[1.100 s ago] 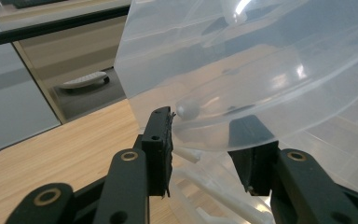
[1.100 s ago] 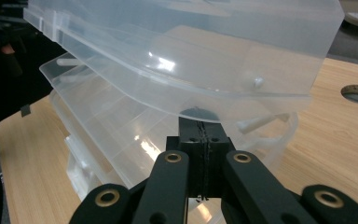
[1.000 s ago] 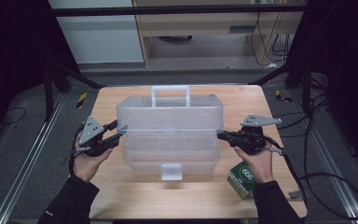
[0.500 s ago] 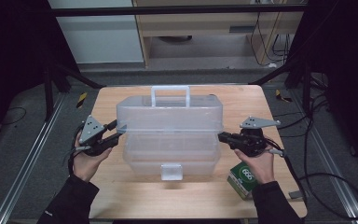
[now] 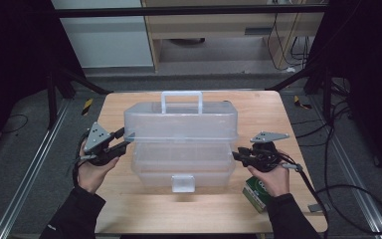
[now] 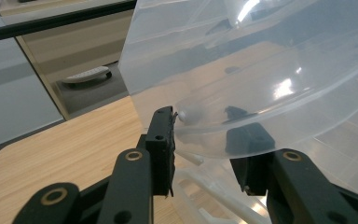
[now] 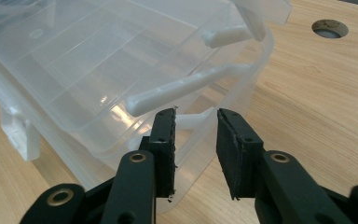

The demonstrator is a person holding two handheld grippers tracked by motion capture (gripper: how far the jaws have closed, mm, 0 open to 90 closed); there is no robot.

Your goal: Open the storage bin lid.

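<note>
Wooden worktop (image 5: 129,209) sits in a dark room, with a clear plastic toolbox (image 5: 181,134) in the middle, its top tray lifted. Left gripper (image 5: 124,139) is clamped on the tray's left end wall. Right gripper (image 5: 236,156) is at the box's right end; its jaws have just been opening, nothing pinched. Green can (image 5: 256,191) lies under that hand.

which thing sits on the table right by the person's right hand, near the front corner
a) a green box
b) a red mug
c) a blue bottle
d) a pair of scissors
a: in the high view a small green box lies on the table just beside the right hand, to the right of the clear plastic toolbox.
</note>
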